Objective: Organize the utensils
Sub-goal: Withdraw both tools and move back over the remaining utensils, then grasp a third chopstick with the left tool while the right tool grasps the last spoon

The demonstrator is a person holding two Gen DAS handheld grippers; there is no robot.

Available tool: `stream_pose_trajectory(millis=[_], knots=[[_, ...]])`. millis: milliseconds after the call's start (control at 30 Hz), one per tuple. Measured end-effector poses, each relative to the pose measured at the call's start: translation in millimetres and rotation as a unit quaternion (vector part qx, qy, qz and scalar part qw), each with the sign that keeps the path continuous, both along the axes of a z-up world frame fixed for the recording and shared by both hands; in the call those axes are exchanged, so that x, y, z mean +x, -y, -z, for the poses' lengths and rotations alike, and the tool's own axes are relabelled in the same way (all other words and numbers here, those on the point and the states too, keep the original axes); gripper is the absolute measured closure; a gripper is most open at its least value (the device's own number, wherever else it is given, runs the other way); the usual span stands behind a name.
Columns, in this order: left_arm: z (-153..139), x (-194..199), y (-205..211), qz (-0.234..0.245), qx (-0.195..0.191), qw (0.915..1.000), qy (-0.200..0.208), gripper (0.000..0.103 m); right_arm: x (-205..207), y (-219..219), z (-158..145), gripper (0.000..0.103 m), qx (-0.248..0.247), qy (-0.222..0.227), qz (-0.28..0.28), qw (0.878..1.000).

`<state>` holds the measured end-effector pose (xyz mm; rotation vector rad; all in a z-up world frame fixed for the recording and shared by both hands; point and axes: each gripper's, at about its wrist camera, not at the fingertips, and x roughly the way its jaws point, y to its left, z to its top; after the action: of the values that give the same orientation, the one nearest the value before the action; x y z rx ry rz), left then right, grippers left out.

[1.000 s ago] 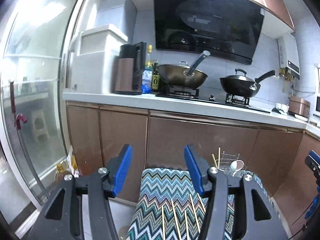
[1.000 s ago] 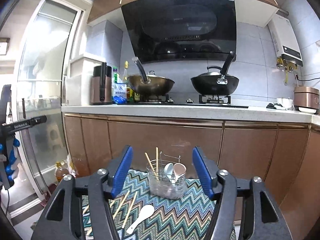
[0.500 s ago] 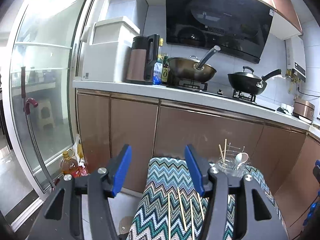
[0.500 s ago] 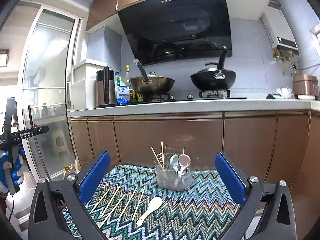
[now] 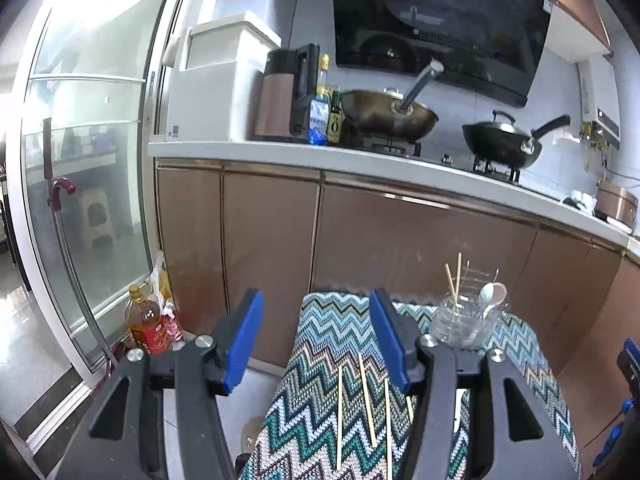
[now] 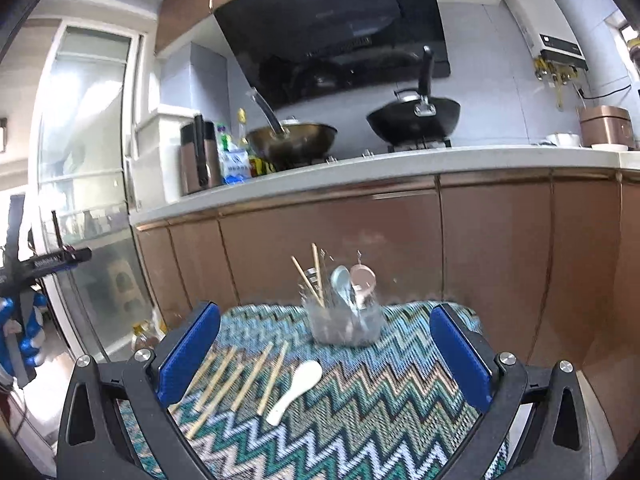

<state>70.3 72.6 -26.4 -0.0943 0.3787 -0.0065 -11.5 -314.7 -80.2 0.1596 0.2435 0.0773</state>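
A clear utensil holder (image 6: 346, 322) stands at the far side of a zigzag-patterned cloth (image 6: 380, 400), with chopsticks and two spoons upright in it. It also shows in the left wrist view (image 5: 464, 322). Several loose wooden chopsticks (image 6: 240, 380) and a white spoon (image 6: 298, 386) lie on the cloth in front of it. The chopsticks also show in the left wrist view (image 5: 366, 400). My right gripper (image 6: 324, 354) is wide open and empty, above the near side of the cloth. My left gripper (image 5: 316, 336) is open and empty over the cloth's left end.
A kitchen counter (image 5: 360, 160) with brown cabinets runs behind the table, carrying two woks, bottles and a kettle. A glass sliding door (image 5: 80, 160) is at the left, with an oil bottle (image 5: 146, 322) on the floor beside it.
My right gripper has opened from narrow to wide and tilted downward. My left gripper has drifted left and down, showing more of the floor and door.
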Motion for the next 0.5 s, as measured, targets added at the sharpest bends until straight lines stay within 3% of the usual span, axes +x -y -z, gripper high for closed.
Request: stream_pose_trajectory(millis=[167, 300, 500], knots=[[18.3, 21.0, 14.6, 0.008, -0.021, 0.9988, -0.043, 0.05, 20.9, -1.5, 33.0, 0.005, -0.001, -0.05, -0.036, 0.998], [40.9, 41.6, 28.6, 0.012, -0.017, 0.9965, -0.081, 0.05, 32.3, -2.3, 50.4, 0.008, 0.004, -0.074, -0.049, 0.996], [76.2, 72.1, 43.3, 0.038, -0.021, 0.9888, -0.143, 0.05, 54.6, -3.2, 71.2, 0.021, 0.002, -0.121, -0.064, 0.991]])
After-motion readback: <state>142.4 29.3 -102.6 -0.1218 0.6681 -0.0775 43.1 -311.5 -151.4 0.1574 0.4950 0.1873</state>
